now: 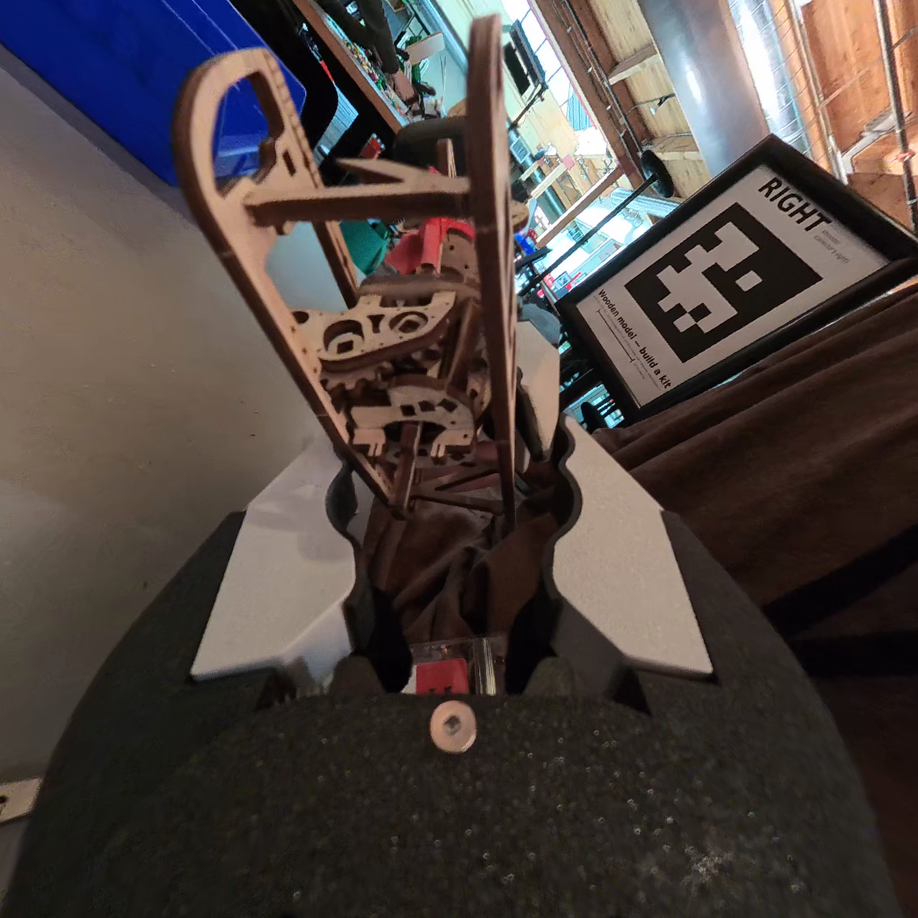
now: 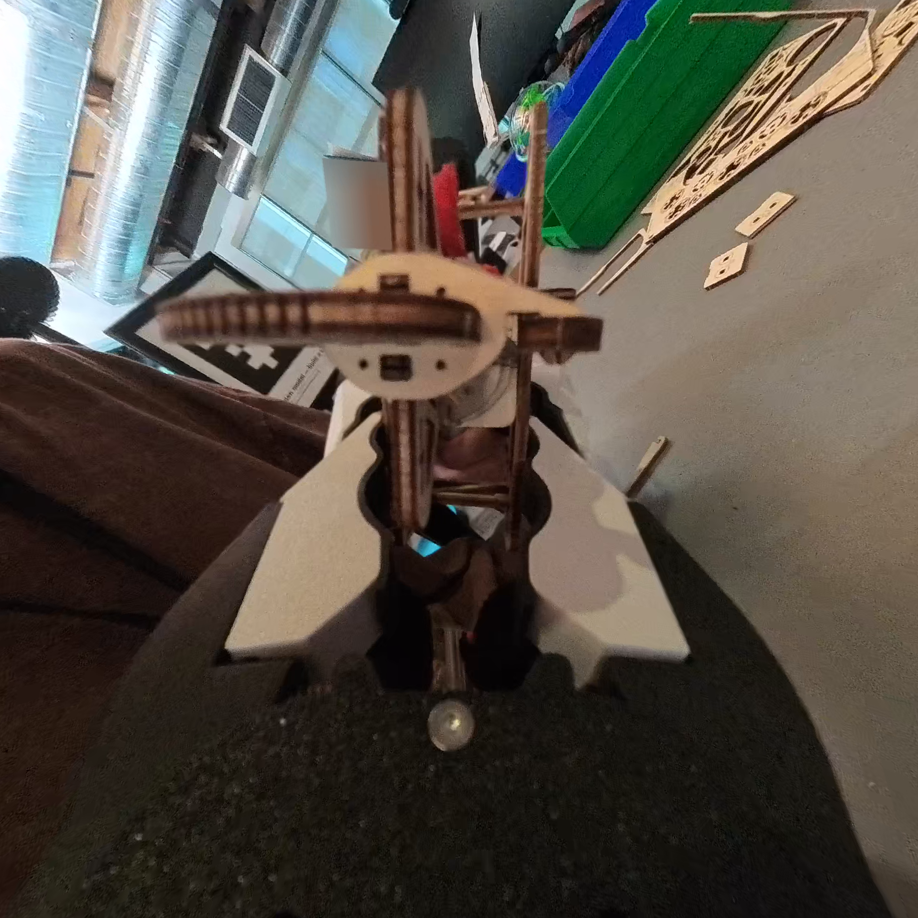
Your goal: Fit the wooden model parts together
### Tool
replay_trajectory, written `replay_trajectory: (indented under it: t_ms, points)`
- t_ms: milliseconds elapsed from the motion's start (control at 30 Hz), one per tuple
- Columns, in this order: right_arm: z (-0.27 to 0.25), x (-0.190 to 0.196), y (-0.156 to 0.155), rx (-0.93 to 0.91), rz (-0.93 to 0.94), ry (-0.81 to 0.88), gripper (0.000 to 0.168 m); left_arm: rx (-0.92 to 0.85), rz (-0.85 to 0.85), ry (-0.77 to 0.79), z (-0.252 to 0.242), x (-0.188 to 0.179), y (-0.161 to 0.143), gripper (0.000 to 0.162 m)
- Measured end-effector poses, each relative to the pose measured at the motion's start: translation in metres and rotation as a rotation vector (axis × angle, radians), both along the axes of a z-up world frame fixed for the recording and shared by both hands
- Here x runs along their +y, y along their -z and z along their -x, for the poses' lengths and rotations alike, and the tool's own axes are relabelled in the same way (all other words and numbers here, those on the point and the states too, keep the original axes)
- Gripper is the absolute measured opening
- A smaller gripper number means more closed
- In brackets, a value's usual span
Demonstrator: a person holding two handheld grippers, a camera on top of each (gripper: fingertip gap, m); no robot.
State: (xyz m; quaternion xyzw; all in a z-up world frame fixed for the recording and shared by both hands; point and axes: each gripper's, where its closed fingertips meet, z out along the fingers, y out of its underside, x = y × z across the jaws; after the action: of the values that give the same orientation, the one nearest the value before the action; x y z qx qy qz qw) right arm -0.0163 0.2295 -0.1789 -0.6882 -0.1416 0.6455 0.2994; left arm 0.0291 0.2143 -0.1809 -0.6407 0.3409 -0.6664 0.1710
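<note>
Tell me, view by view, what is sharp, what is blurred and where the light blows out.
Left wrist view: the wooden model between the tongs is fairly sharp, softening toward its upper panels; bright windows behind wash out; wide-angle bending shows at the edges. Right wrist view: the model's toothed piece close to the lens is blurred, the wooden sheet on the grey table sharper; the window at upper left blows out.

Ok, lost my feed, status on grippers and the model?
Left hand-held gripper shut on wooden model. Right hand-held gripper shut on the same model. Loose wooden parts sheet on the table, clear of both.
</note>
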Motion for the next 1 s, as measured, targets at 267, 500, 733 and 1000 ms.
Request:
replay_trajectory:
  t_ms: [267,500,733,1000]
  points:
    - [0.001,-0.006,0.000,-0.085,-0.061,0.001,0.046,-0.040,0.028,0.018,0.001,-0.005,-0.003,0.074]
    - [0.000,-0.001,0.005,-0.044,-0.042,0.006,0.047,-0.024,0.042,0.001,-0.001,-0.001,0.000,0.075]
    - [0.000,-0.002,0.010,-0.045,-0.017,-0.051,0.049,0.016,0.028,0.014,0.000,-0.001,0.007,0.078]
    - [-0.002,0.000,0.012,-0.061,0.002,-0.035,0.049,0.005,0.078,0.004,-0.003,0.002,0.008,0.078]
